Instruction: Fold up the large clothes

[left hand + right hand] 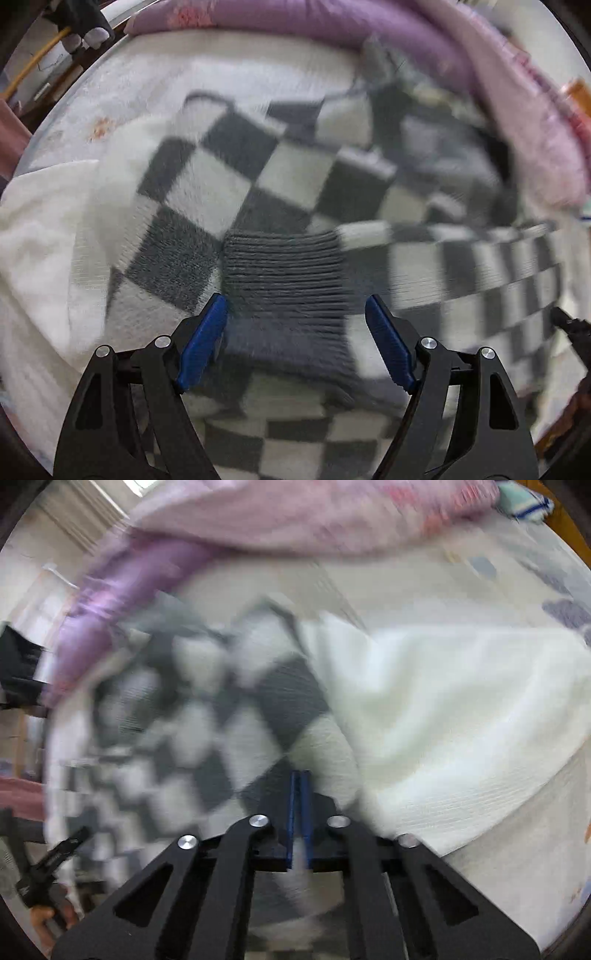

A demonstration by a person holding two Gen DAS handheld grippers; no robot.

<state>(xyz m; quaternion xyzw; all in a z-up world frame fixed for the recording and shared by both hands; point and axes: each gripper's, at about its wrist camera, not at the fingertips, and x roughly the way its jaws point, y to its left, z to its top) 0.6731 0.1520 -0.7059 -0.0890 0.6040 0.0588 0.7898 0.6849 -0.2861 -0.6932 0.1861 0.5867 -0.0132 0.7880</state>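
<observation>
A grey-and-white checkered knit sweater [258, 184] lies crumpled on the bed, with a grey ribbed cuff or hem [284, 273] at the middle. My left gripper [295, 314] is open, its blue pads either side of the ribbed part, just above the knit. In the right wrist view my right gripper [300, 786] is shut on a fold of the same sweater [207, 716]; cloth bunches between and below the pads. Both views are blurred by motion.
A white cloth [443, 709] lies beside the sweater on the pale bed sheet [184, 62]. A purple and pink quilt [332, 22] is piled along the far side. The other gripper shows at the edge [51, 860].
</observation>
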